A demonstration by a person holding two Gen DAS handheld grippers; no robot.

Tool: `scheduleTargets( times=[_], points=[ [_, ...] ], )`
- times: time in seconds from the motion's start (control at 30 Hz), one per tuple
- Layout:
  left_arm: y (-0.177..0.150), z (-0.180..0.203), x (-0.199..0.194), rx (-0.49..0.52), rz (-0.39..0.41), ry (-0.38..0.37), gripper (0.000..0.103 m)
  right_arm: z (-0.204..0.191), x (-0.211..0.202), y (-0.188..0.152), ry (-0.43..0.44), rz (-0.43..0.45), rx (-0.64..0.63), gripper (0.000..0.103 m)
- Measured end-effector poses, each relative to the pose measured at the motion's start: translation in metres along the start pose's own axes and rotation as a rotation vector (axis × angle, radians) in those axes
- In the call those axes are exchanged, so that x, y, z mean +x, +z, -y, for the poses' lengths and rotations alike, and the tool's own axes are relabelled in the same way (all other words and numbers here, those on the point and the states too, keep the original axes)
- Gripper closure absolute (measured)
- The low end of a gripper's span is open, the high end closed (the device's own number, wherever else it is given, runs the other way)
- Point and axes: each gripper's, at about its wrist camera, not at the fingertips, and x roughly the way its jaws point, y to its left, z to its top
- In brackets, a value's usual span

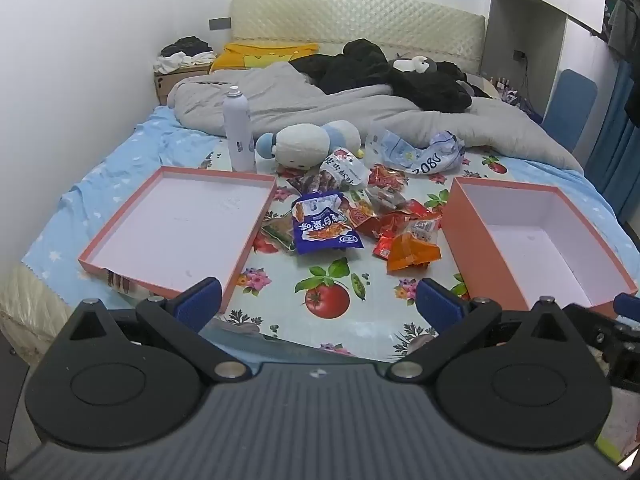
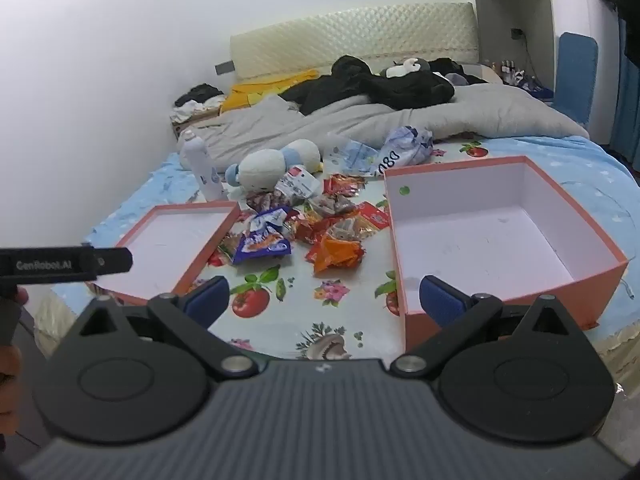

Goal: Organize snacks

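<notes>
Both claws hover low at the bed's near edge, left gripper [image 1: 318, 300] and right gripper [image 2: 324, 298] spread wide, holding nothing. Ahead, the snack pile [image 1: 352, 220] sits between the shallow lid [image 1: 180, 220] and the deep box [image 1: 540, 240]. Best pick, I'd say: the loose orange packet [image 1: 412, 254] nearest, pinched by its crimped edge.

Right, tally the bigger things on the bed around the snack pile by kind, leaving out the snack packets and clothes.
Pink cardboard boxes, both holding nothing: 2, the shallow one and the deep one
White spray can, upright: 1
White and blue plush toy: 1
Crumpled plastic bags: 2, as far as can be told
Total: 6
</notes>
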Motion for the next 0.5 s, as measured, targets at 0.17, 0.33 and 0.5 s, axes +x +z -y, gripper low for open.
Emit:
scheduleTargets(
  times=[0.17, 0.33, 0.5],
  points=[
    [0.001, -0.001, 0.001, 0.008, 0.007, -0.001, 0.000, -0.002, 0.012, 0.010, -0.005, -0.006, 0.002, 0.000],
    [0.004, 0.000, 0.002, 0.010, 0.012, -0.003, 0.000, 0.002, 0.009, 0.007, 0.026, 0.022, 0.019, 0.000],
    [0.008, 0.001, 0.005, 0.007, 0.000, -0.002, 0.000, -0.006, 0.004, 0.007, 0.031, 0.048, 0.000, 0.000]
  ],
)
